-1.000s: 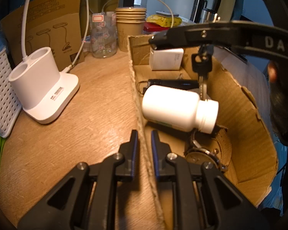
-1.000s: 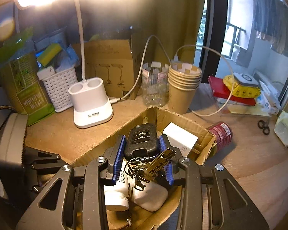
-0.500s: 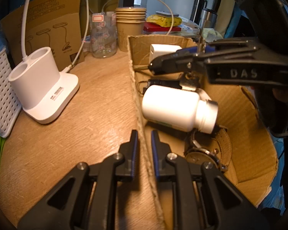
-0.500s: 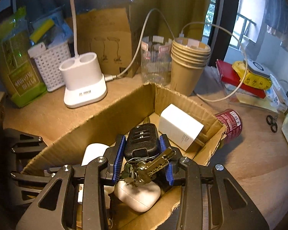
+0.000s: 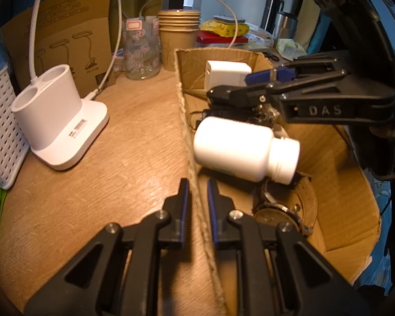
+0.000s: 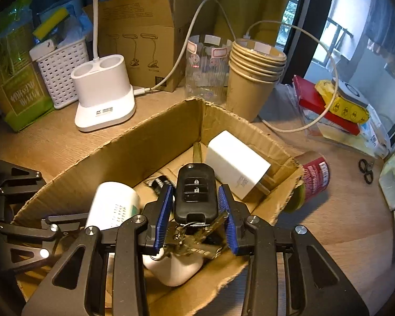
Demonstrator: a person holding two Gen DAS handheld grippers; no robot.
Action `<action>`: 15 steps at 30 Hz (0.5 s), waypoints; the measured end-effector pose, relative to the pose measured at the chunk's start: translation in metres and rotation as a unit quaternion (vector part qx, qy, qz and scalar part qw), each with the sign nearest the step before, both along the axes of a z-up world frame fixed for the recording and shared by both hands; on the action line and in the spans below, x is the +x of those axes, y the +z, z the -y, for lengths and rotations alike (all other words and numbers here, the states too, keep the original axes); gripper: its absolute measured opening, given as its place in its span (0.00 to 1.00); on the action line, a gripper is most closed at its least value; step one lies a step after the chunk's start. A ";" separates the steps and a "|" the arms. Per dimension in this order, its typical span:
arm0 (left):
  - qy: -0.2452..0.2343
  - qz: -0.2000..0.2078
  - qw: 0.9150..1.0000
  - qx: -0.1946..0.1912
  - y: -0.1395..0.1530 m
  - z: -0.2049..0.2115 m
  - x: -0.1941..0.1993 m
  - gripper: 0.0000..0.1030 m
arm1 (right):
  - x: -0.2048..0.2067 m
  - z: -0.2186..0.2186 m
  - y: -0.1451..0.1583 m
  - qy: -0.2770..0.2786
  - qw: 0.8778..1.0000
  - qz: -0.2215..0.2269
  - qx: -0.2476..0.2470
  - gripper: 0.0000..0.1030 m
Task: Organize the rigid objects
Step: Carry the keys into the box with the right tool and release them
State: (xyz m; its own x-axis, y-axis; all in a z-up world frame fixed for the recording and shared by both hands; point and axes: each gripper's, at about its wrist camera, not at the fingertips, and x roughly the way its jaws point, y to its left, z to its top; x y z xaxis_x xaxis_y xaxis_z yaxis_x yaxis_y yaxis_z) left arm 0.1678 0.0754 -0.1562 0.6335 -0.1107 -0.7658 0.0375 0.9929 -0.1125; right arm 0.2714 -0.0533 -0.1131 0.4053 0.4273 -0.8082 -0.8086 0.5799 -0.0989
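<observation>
An open cardboard box [image 5: 339, 173] [image 6: 150, 142] holds a lying white pill bottle [image 5: 245, 150] [image 6: 113, 202], a white charger block [image 5: 227, 75] [image 6: 237, 166], a wristwatch [image 5: 279, 210] and a white earbuds case [image 6: 176, 268]. My left gripper [image 5: 197, 184] is shut on the box's left wall. My right gripper [image 6: 196, 202] [image 5: 239, 85] is shut on a black car key fob [image 6: 196, 192], low inside the box over the earbuds case. A bunch of keys [image 6: 197, 239] dangles from the fob.
On the wooden table left of the box stand a white lamp base [image 5: 58, 121] [image 6: 102, 92] and a white basket [image 6: 60, 73]. Behind the box are a glass jar [image 6: 208, 68] and stacked paper cups [image 6: 252, 73]. A red can [image 6: 316, 176] and scissors [image 6: 366, 168] lie to its right.
My right gripper has come down into the box with the key fob, tilting as it went. The keys hung above the bottle before and now sit lower. The left gripper has kept still.
</observation>
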 end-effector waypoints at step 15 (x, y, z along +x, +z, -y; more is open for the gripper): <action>0.000 0.000 1.000 0.000 0.000 0.000 0.000 0.14 | -0.004 0.014 0.006 -0.020 0.999 0.026 -0.008 0.37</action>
State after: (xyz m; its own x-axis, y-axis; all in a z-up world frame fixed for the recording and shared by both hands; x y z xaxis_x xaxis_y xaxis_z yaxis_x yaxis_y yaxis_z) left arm 0.1678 0.0757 -0.1562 0.6333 -0.1108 -0.7659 0.0375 0.9929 -0.1126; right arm 0.2676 -0.0675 -0.1073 0.4633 0.3966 -0.7925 -0.7779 0.6104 -0.1493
